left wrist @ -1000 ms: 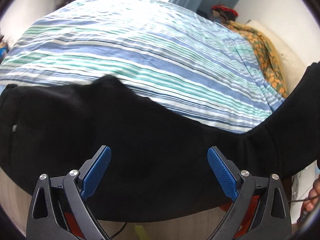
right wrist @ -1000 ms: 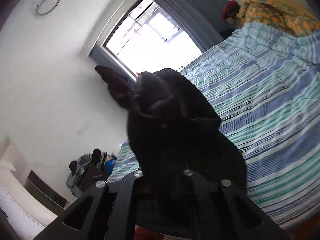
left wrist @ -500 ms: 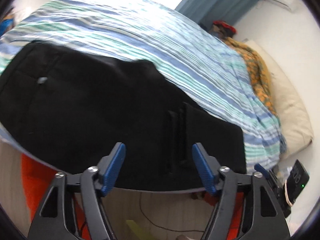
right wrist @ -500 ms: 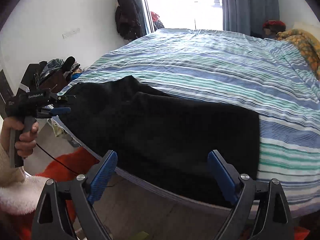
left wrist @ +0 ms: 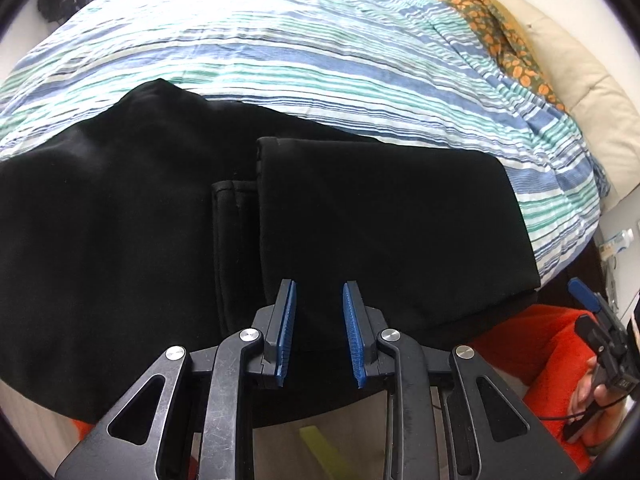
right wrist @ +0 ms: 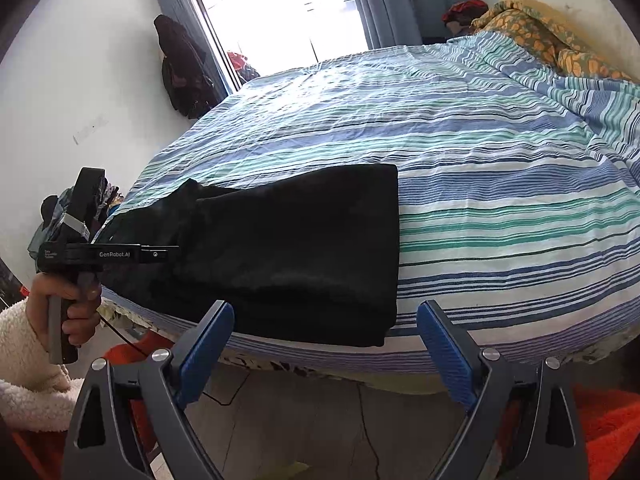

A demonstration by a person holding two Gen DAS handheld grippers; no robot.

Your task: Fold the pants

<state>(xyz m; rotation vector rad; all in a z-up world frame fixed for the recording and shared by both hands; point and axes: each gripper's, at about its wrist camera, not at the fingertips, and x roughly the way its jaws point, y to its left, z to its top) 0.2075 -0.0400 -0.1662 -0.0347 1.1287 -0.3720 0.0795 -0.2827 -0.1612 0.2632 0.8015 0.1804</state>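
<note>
At near bed (right wrist: pixel 500 184) edge: pants (left wrist: pixel 360 216) half-folded; left gripper (left wrist: pixel 318 334) narrowed, seemingly gripping nothing; right gripper (right wrist: pixel 324 354) spread, empty. Second fold needed next.

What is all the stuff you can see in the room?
Black fabric pants: one, folded over, near edge of the bed.
Blue, green and white striped bedcover: one, covering the bed.
Orange-patterned yellow blanket: one, bunched at the bed's far right.
Cream pillow: one, beyond that blanket.
Dark hanging clothes: on the wall left of the window.
Left gripper: blue fingers narrowly apart over the pants.
Right gripper: blue fingers wide apart, holding nothing.
</note>
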